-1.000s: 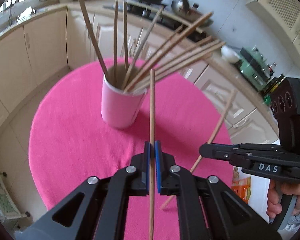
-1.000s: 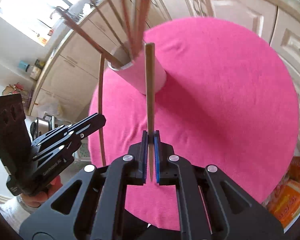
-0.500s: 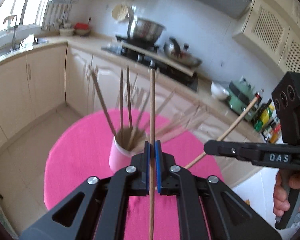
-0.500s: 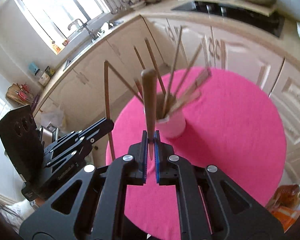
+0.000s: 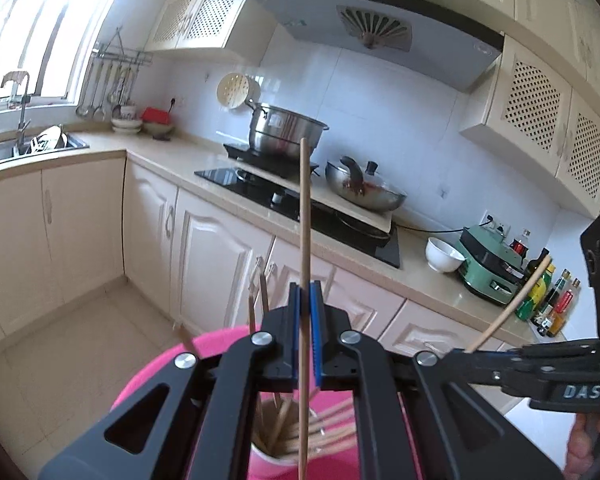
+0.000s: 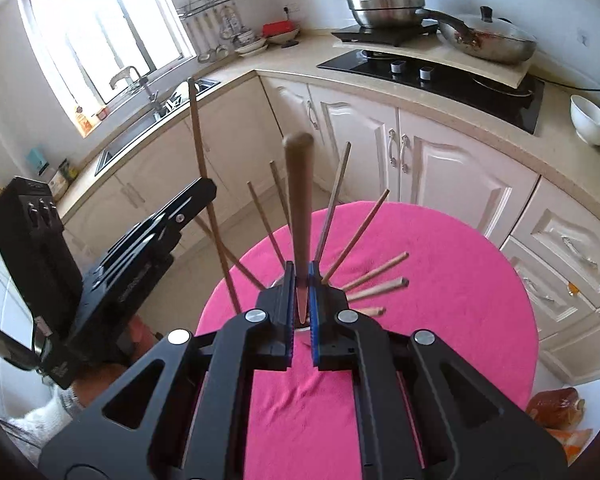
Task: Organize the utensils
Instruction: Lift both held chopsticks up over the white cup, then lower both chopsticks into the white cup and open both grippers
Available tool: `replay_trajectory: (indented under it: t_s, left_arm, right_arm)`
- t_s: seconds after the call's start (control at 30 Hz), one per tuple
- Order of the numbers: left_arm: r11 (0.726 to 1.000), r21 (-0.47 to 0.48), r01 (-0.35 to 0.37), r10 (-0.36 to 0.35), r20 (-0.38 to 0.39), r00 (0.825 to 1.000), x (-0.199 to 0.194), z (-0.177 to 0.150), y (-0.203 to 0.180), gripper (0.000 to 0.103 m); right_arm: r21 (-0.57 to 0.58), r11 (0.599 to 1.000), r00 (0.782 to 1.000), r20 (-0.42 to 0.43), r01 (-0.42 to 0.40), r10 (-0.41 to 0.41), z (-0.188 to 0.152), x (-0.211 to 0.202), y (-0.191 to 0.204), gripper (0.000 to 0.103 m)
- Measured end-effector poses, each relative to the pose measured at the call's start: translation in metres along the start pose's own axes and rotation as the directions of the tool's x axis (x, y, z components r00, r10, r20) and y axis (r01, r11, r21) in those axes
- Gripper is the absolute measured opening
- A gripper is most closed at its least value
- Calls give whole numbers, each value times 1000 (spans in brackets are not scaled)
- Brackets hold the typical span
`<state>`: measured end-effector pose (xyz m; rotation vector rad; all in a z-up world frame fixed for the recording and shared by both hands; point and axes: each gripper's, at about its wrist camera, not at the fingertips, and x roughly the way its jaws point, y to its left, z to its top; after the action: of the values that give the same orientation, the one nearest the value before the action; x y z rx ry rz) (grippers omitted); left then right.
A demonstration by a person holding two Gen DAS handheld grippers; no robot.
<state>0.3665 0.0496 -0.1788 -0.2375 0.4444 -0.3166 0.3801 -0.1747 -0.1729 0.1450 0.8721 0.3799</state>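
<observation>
My left gripper (image 5: pixel 307 304) is shut on a wooden chopstick (image 5: pixel 305 216) that stands upright, its lower end over the pink cup (image 5: pixel 274 456) of several chopsticks (image 5: pixel 328 436) just below the fingers. My right gripper (image 6: pixel 300 284) is shut on another wooden chopstick (image 6: pixel 299 200), also upright, right above the same cup, whose chopsticks (image 6: pixel 364 224) fan out behind the fingers. The right gripper shows in the left wrist view (image 5: pixel 476 354) with its chopstick (image 5: pixel 508 308). The left gripper shows in the right wrist view (image 6: pixel 204 196) with its chopstick (image 6: pixel 206 184).
The cup stands on a round table with a pink cloth (image 6: pixel 440 280). Behind it run cream kitchen cabinets (image 6: pixel 428 160), a black hob (image 6: pixel 432 76) with a steel pot (image 5: pixel 284 128) and a wok (image 5: pixel 364 192), a white bowl (image 6: pixel 590 120) and a sink (image 5: pixel 40 144).
Both grippers have tilted up from looking down at the table to looking level across the kitchen. Both now sit closer over the cup, each still holding its chopstick.
</observation>
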Motion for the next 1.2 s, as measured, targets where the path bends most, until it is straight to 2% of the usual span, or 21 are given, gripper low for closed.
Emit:
replay_trajectory:
  t_s: [0.27,0.5,0.7,0.93,0.97,1.07,1.2]
  left_arm:
    - [1000,9,23,-23,-6,1000,39,-15,10,5]
    - [999,36,32,-30,-37,999,58,-32,10,5]
    - [998,59,26,-22,-66,998,57,-43,10,6]
    - [999,17,32,-30,-135,990,50,-51,18,8]
    - [999,12,32,-31,-140,990,48,-52,18,9]
    - [1000,0,25,-24,-148,989,41,-52,17,21]
    - [1000,-21,10,-14,-162,987,32,-54,19,23]
  right_arm:
    - [2,1000,999,-40,14,-14,0,27,0,6]
    - [-10,1000,998,-57,11,-12,-2,33,2,6]
    - [-37,999,998,-59,14,-16,1,35,6,6]
    - [-63,998,998,-62,21,-25,1,34,10,6]
    - [-65,998,998,-63,18,-22,0,34,11,6]
    - [-74,997,998,-69,9,-14,-1,32,16,6]
    - [-89,996,996,-87,4,-12,-5,32,21,6]
